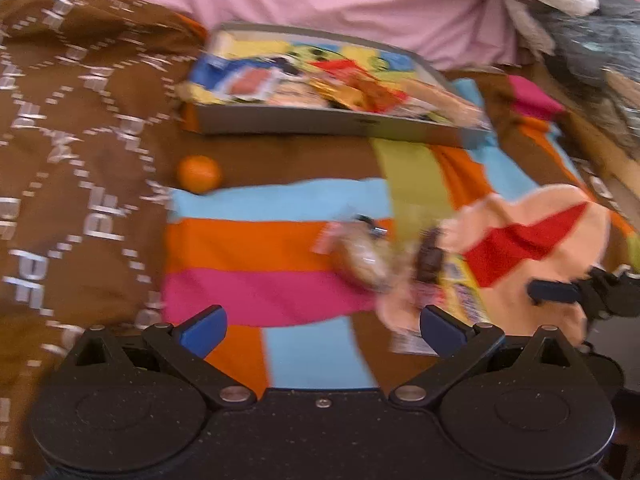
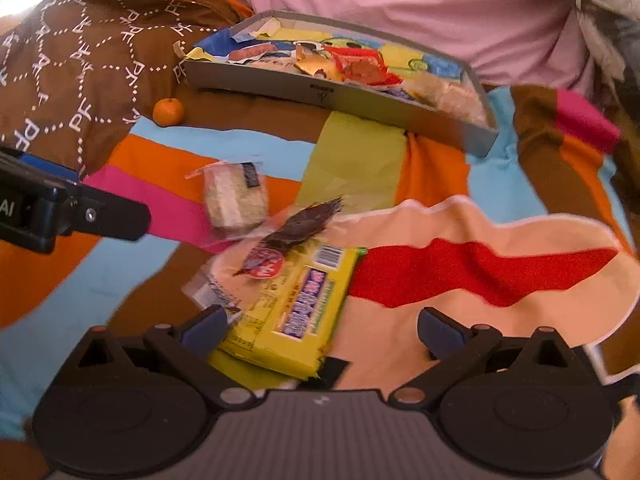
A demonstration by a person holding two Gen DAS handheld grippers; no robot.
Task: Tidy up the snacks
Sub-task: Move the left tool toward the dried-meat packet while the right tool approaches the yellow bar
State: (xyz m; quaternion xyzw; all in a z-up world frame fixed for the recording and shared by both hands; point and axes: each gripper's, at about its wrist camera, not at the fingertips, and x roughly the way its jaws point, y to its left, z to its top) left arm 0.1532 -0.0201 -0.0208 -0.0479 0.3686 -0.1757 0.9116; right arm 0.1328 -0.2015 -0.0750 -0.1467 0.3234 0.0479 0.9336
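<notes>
The yellow packet [image 2: 292, 312], light and crinkly, is best pinched at its 6 o'clock edge; both grippers' fingers are spread.

We count one orange [image 2: 168, 111] at ten o'clock and one grey tray [image 2: 340, 98] at twelve, its packets too jumbled to number. Three loose snacks lie on the bedspread: one clear-wrapped pale bar [image 2: 233, 196] at centre, one dark torn wrapper [image 2: 305, 222] beside it, and one yellow packet [image 2: 294, 312] toward six. Two claws show.
</notes>
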